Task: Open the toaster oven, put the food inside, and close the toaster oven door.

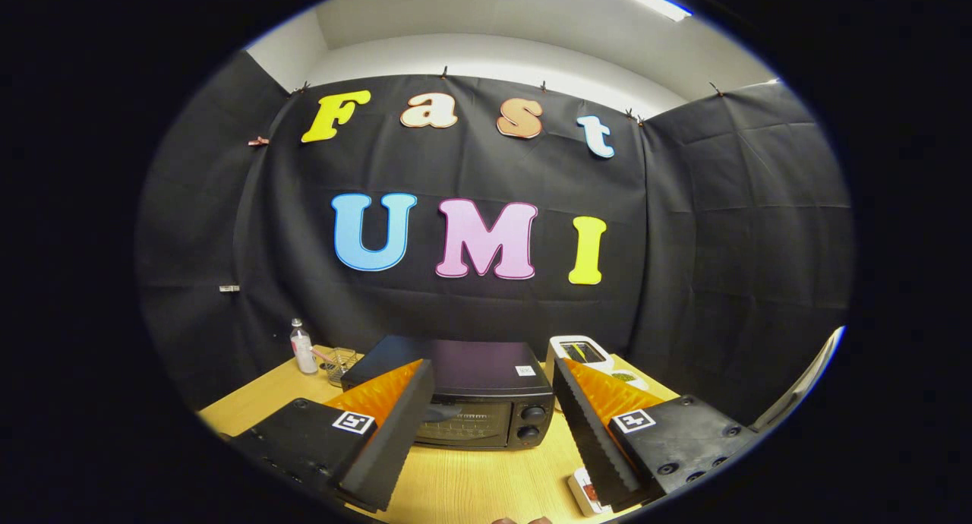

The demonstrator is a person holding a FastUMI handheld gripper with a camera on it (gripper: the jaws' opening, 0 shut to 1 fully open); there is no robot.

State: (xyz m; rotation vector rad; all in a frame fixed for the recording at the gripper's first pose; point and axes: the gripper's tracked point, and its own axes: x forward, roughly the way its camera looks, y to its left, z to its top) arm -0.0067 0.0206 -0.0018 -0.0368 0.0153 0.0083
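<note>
While fingers [486, 425] spread wide, gripping nothing, closed toaster oven [463, 395] sits at 12 o'clock on desk [463, 482]

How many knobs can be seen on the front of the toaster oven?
2 knobs on the toaster oven: upper knob, lower knob, right of its closed door. The open gripper fingers may hide others.
</note>
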